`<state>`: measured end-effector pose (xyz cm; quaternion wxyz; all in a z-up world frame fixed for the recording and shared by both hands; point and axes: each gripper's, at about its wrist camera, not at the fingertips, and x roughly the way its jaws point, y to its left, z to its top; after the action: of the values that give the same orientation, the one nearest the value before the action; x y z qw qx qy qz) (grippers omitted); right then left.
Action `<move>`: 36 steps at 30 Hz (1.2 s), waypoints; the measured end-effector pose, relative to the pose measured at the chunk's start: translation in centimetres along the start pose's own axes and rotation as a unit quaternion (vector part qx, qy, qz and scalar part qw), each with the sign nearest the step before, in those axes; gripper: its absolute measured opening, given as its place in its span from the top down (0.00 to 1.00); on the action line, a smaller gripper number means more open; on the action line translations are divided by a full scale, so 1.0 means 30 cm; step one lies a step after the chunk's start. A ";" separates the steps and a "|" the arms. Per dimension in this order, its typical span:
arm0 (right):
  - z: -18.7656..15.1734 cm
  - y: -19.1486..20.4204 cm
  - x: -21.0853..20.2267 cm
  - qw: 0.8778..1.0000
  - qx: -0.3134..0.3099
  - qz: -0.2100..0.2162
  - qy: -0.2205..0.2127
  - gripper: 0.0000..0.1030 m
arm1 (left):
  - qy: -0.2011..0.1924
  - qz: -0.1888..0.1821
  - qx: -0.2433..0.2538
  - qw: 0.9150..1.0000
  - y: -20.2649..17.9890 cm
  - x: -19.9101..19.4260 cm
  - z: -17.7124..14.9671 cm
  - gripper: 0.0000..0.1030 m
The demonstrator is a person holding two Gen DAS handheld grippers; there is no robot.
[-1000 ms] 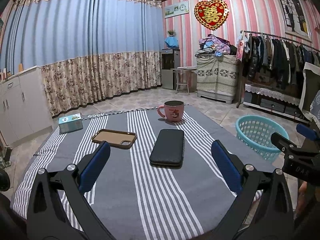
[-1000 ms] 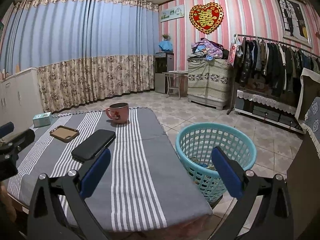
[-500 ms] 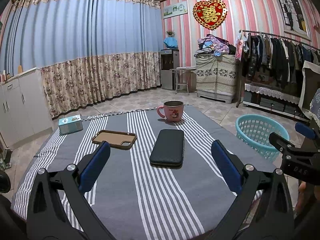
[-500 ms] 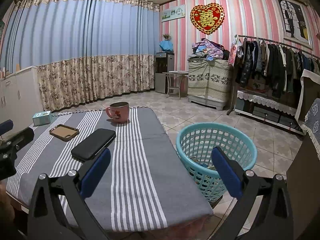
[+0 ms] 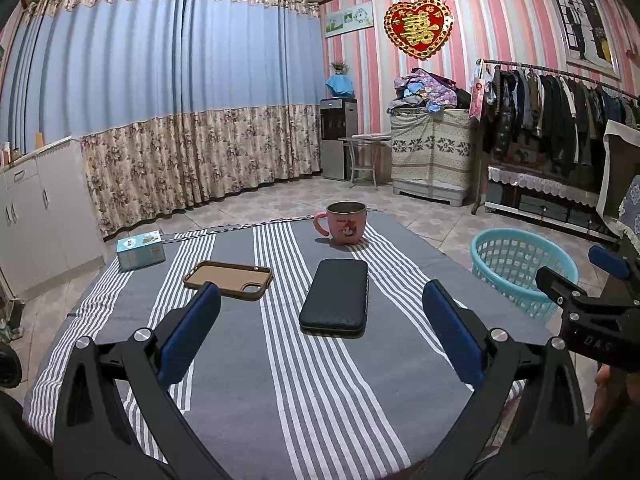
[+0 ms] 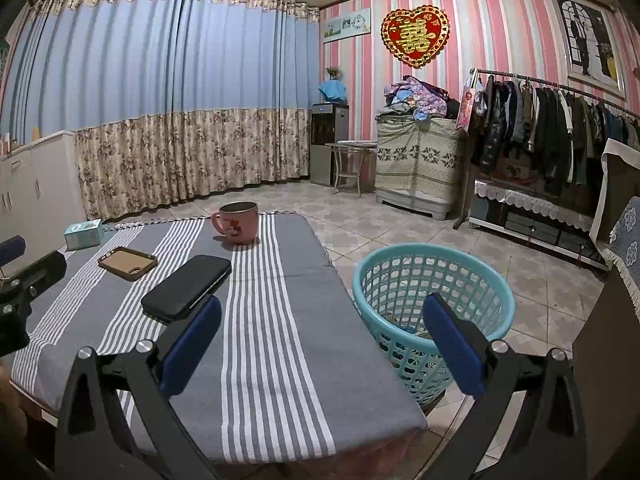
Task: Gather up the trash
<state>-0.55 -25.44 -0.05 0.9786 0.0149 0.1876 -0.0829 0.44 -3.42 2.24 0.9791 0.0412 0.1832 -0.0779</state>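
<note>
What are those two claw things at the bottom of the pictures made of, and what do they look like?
Each is a hand-held clamp with two fingers. The left gripper and the right gripper look alike: black angular frames with triangular cut-outs, silver round bolt heads at the joints, and long blue pads lining the inner side of each finger. In the left view, the right gripper's side bears pale letters, too small to read for sure.

I can read "DAS" in pale letters on the black body of the right gripper, at the right edge of the left wrist view. The red heart plaque at upper right carries a gold double-happiness character.
</note>
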 end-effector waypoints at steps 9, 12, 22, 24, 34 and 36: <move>-0.002 -0.003 0.003 1.000 0.000 0.000 0.001 0.04 | -0.001 -0.001 0.000 1.000 -0.002 -0.003 -0.001 0.05; -0.003 -0.004 0.003 1.000 0.001 0.000 0.002 0.04 | 0.000 -0.001 0.000 1.000 -0.003 -0.003 -0.002 0.05; -0.004 -0.006 0.004 1.000 0.000 -0.001 0.001 0.04 | -0.001 0.000 -0.001 1.000 -0.004 -0.003 0.001 0.05; -0.004 -0.007 0.004 1.000 0.000 0.000 0.001 0.04 | -0.001 0.000 -0.001 1.000 -0.003 -0.005 0.001 0.05; -0.005 -0.009 0.005 1.000 0.001 0.000 0.003 0.04 | 0.000 -0.002 0.000 1.000 0.000 -0.005 0.000 0.05; -0.005 -0.014 0.007 1.000 0.003 -0.001 0.004 0.04 | 0.000 -0.001 0.000 1.000 0.001 -0.004 0.001 0.05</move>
<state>-0.48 -25.86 -0.25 0.9778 0.0176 0.1911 -0.0847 0.33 -3.36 2.31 0.9790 0.0410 0.1831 -0.0792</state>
